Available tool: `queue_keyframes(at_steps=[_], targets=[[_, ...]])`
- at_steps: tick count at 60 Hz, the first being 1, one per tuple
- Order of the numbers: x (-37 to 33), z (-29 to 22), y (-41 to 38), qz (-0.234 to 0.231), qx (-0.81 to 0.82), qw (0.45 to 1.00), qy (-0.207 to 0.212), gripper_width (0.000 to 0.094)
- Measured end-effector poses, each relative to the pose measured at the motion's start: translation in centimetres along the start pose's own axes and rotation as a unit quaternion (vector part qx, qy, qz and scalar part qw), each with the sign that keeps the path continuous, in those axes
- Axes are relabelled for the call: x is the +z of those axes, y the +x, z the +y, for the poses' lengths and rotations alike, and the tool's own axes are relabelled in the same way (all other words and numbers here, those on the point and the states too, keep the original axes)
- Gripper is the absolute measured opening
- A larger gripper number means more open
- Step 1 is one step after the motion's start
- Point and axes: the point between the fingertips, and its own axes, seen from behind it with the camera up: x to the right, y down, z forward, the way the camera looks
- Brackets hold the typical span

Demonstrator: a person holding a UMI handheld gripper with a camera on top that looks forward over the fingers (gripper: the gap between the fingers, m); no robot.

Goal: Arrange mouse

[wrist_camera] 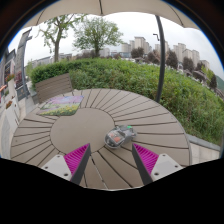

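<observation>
Brown slatted table (60,125), pink-padded tongs (109,162), pale grey-green mouse (120,135).

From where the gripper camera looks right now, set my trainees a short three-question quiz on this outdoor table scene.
1. True or false: the gripper has both fingers pressed on the mouse.
2. Multiple choice: where does the mouse lie? A) just ahead of the fingers, on the round slatted table; B) on the hedge; C) on the flat mat at the table's far side.
3. Fill the gap: the pads on the fingers' inner faces are ____ in colour.

Key
1. False: the fingers stand open, and the mouse rests on the table beyond their tips.
2. A
3. Magenta
</observation>
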Motion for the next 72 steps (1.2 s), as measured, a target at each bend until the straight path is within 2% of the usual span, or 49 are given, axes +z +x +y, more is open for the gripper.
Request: queue_keyframes(at_steps=[17, 31, 38, 40, 42, 43, 49, 58, 66, 72], targets=[[5.0, -1.6, -0.2, 0.0, 0.013, 1.0, -0.014, 0.0857], [8.3, -3.4, -1.8, -0.021, 0.001, 0.999, -0.024, 0.0793], [9.1, -3.6, -1.9, -0.014, -0.019, 0.999, -0.026, 0.071], [9.0, -3.5, -2.4, -0.02, -0.026, 0.999, -0.024, 0.0628], [9.0, -3.4, -2.8, -0.029, -0.031, 0.999, -0.026, 0.0492], [9.1, -3.6, -2.7, -0.026, -0.037, 0.999, -0.025, 0.0454], [8.5, -4.4, -3.5, -0.024, -0.05, 0.998, -0.041, 0.0401], [8.0, -12.7, -7.6, -0.047, -0.043, 0.998, -0.004, 0.0395], [10.0, -20.1, -14.7, -0.082, -0.003, 0.996, 0.023, 0.0393], [13.7, -22.2, -20.2, -0.092, 0.0, 0.995, 0.028, 0.0394]])
